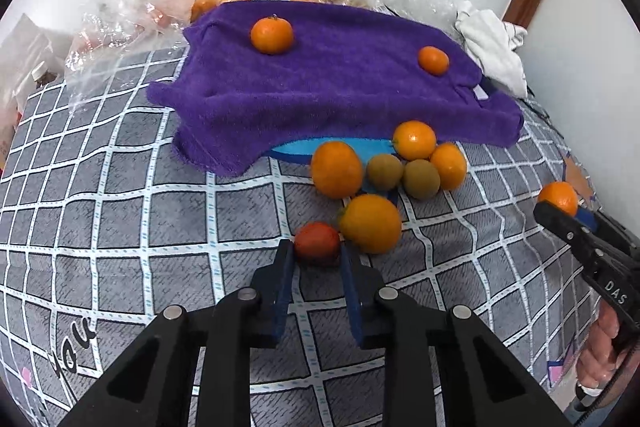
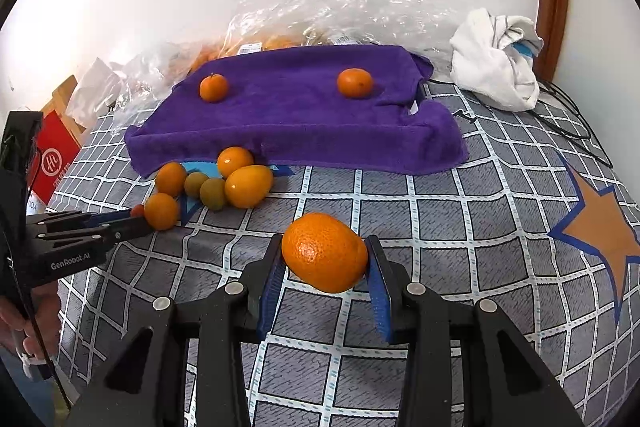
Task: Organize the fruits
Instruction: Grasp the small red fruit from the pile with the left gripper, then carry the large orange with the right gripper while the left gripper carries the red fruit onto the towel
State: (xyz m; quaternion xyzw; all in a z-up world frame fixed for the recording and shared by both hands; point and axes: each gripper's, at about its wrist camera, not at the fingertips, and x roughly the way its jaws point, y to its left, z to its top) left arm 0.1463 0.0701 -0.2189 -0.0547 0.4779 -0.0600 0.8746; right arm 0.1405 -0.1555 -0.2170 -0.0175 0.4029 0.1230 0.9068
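My left gripper (image 1: pixel 317 251) is shut on a small red tomato (image 1: pixel 317 241), low over the checked bedsheet. Just beyond it lies a cluster of oranges (image 1: pixel 370 223) and two green-brown fruits (image 1: pixel 421 179). My right gripper (image 2: pixel 325 254) is shut on a large orange (image 2: pixel 325 251), held above the sheet. A purple towel (image 2: pixel 296 115) lies at the back with two oranges (image 2: pixel 213 87) (image 2: pixel 354 83) on top. The cluster also shows in the right wrist view (image 2: pixel 248 185), left of my right gripper. The left gripper (image 2: pixel 120 223) shows there too.
Crumpled clear plastic bags (image 2: pixel 360 11) with more oranges lie behind the towel by the wall. A white cloth (image 2: pixel 496 59) sits at the back right, with black cables (image 2: pixel 576 123) beside it. A red box (image 2: pixel 54 159) stands at the left edge. A blue object (image 1: pixel 304 150) peeks from under the towel.
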